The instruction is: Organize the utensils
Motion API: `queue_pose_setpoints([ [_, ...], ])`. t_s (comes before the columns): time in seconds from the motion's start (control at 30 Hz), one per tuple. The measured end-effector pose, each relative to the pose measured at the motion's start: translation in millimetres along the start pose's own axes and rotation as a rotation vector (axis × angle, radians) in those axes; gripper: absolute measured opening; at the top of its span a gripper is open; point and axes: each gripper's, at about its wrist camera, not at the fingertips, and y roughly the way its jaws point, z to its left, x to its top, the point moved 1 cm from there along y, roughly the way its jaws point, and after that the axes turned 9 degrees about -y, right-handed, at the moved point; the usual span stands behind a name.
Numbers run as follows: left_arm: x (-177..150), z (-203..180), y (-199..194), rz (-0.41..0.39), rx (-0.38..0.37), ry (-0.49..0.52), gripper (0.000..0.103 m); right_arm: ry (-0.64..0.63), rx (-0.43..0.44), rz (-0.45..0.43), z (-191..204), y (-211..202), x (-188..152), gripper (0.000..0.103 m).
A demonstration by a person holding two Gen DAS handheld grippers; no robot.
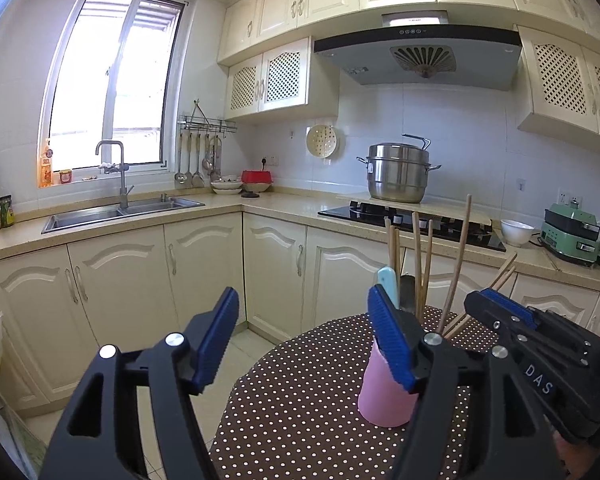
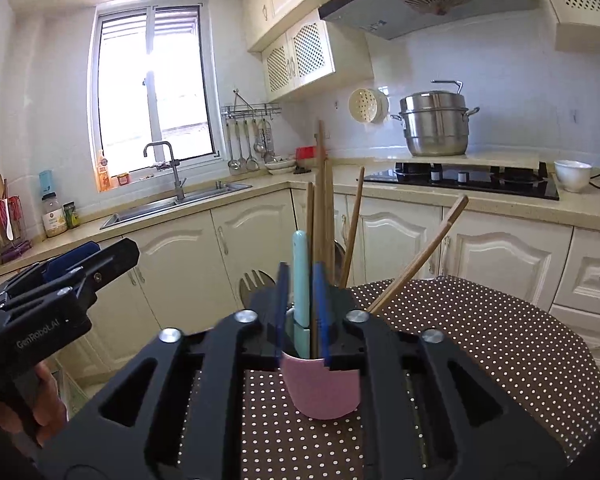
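Observation:
A pink cup [image 2: 320,388] stands on the round polka-dot table [image 2: 500,344]; it also shows in the left wrist view [image 1: 384,396]. It holds several wooden chopsticks [image 2: 324,208] and a teal-handled utensil [image 2: 301,276]. A dark fork-like head [image 2: 256,282] shows behind the cup. My right gripper [image 2: 302,308] is shut on the teal handle just above the cup's rim. My left gripper [image 1: 302,332] is open and empty, left of the cup, with its right finger [image 1: 388,336] in front of the cup. The right gripper [image 1: 512,312] shows at the right in the left wrist view.
Kitchen counters run behind: a sink [image 1: 120,212] at left, a stove [image 1: 412,220] with a steel steamer pot [image 1: 398,172], a white bowl [image 1: 516,232] and a green appliance [image 1: 570,236] at right. The table edge [image 1: 236,392] drops to tiled floor on the left.

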Motion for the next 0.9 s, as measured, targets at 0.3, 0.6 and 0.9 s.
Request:
queue_pose_setpoints([
  [0.3,12.2,-2.6,-58.5,-0.066,-0.034,0.032,0.068,-0.016,-0.011,-0.068,14.7,-55.4,14.7,0.052],
  [0.6,21.2,-2.4,-121.4,-0.120,-0.046,0.030,0.076,-0.036,-0.054,-0.096,40.7,-122.2,20.9,0.067],
  [0.9,20.3,-16.1,-171.7,-0.132,-0.067,0.077,0.084,-0.089,-0.096,-0.118,67.2,-175.4,31.7,0.079],
])
